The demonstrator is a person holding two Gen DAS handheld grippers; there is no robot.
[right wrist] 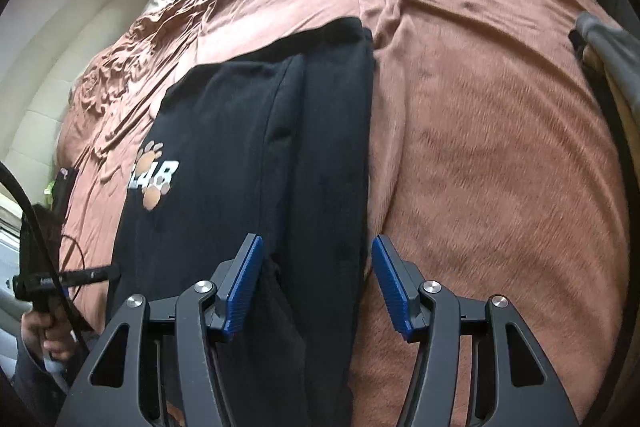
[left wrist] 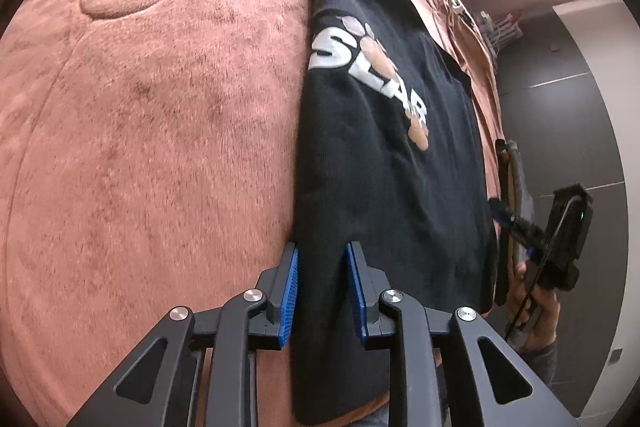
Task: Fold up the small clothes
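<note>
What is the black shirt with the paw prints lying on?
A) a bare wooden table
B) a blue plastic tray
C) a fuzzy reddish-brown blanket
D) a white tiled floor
C: the black shirt lies spread flat on a fuzzy reddish-brown blanket, which surrounds it in both claw views.

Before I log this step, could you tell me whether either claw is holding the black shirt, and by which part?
Neither. The left claw and right claw both stand open astride the black shirt's near edge, pads clear of the cloth.
</note>
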